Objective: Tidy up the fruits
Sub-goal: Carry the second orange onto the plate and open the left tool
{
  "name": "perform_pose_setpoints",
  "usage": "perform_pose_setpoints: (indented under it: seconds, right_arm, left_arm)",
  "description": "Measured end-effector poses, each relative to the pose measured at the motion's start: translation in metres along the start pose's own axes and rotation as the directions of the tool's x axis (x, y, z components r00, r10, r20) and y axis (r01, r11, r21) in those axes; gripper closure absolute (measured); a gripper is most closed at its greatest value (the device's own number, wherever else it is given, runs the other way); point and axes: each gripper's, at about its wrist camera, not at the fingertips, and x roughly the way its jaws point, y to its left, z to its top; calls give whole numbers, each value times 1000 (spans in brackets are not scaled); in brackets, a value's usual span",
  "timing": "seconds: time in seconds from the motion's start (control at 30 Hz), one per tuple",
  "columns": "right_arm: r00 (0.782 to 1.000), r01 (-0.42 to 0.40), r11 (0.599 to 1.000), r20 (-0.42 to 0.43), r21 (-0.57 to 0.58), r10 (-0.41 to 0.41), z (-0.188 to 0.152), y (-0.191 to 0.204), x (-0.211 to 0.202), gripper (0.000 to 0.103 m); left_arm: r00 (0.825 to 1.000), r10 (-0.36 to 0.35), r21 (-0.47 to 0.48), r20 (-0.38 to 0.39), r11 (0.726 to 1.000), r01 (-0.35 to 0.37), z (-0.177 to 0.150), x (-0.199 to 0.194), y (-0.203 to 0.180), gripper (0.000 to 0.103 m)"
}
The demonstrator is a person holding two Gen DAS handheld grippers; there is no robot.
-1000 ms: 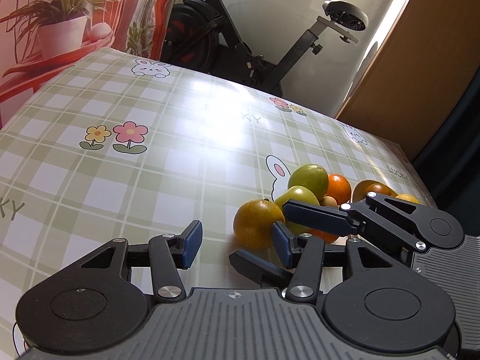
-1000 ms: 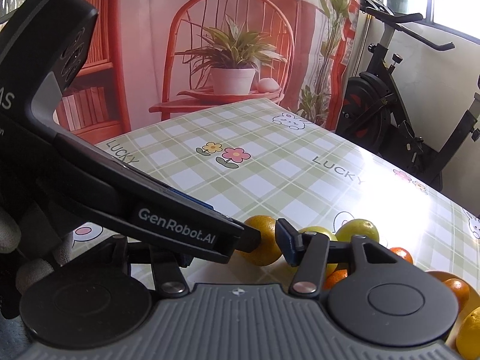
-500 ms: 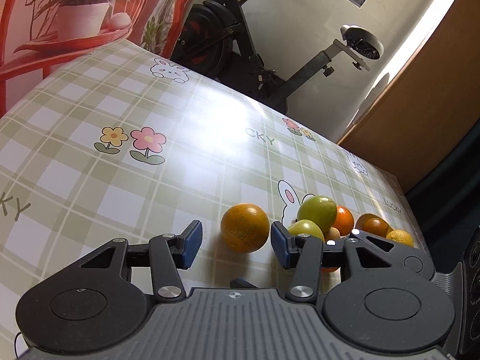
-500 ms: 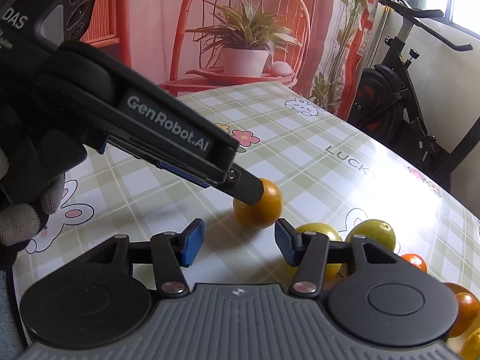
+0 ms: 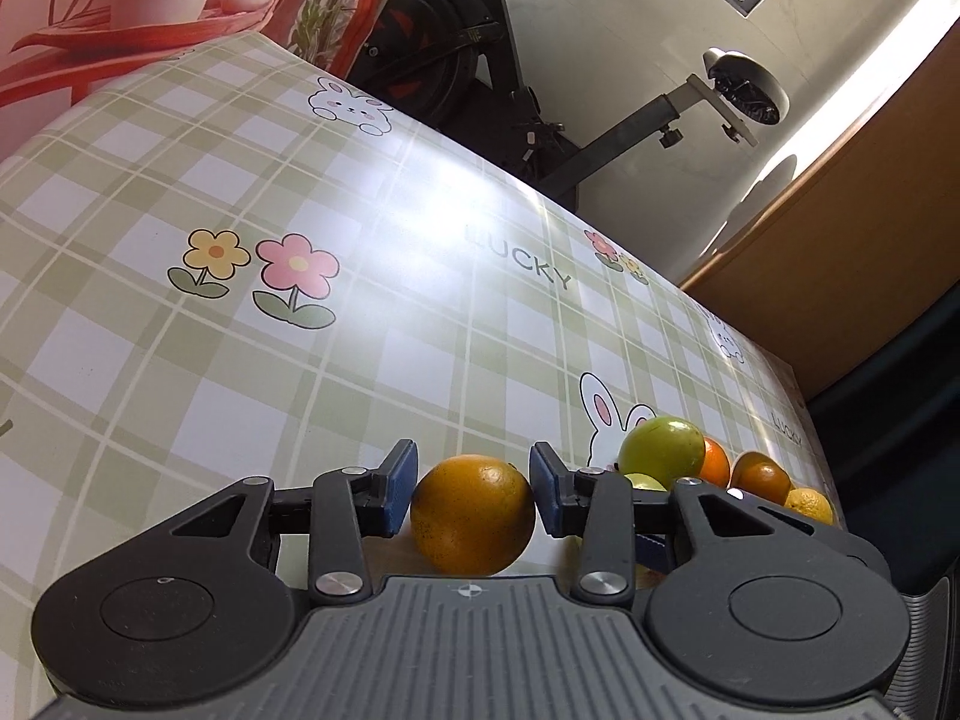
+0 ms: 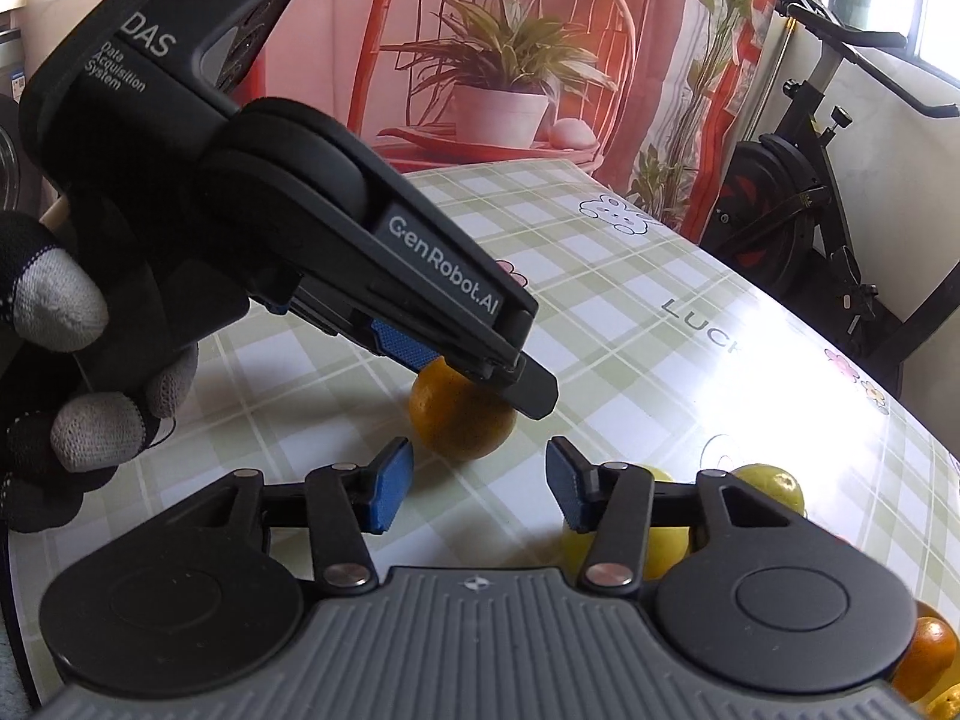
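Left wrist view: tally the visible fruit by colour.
Orange fruit: 4
Green fruit: 2
Total: 6 visible; the jaws may hide more.

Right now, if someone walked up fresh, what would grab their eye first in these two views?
Probably the orange sitting on the checked tablecloth between the open pads of the left gripper. Next, the cluster of green and orange fruit just right of it. In the right wrist view, the gloved hand holding that gripper fills the left side.
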Motion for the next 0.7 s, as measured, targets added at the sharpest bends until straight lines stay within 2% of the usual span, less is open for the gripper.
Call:
perform_pose_setpoints:
  seconds: [0.13, 0.23, 0.33, 0.53, 0.7]
  right_arm:
    - [1000, -19, 1000, 2, 4, 19, 0, 5, -2, 51]
    - [999, -38, 999, -7, 33, 38, -2, 6, -3, 54]
    - [998, -61, 997, -18, 51, 62, -6, 11, -6, 59]
    - [996, -85, 992, -30, 90, 88, -14, 16, -10, 60]
    - [997, -76, 989, 18, 125, 75, -23, 19, -28, 61]
  left_arm:
    - [1000, -23, 2, -9, 1000, 23, -9, -7, 1, 60]
    - [1000, -20, 42, -12, 999, 20, -17, -15, -2, 60]
    - [1000, -8, 94, -13, 996, 10, -26, -24, -7, 59]
    - [999, 38, 204, -18, 978, -34, -46, -36, -22, 58]
    - [998, 56, 240, -22, 970, -49, -59, -46, -33, 59]
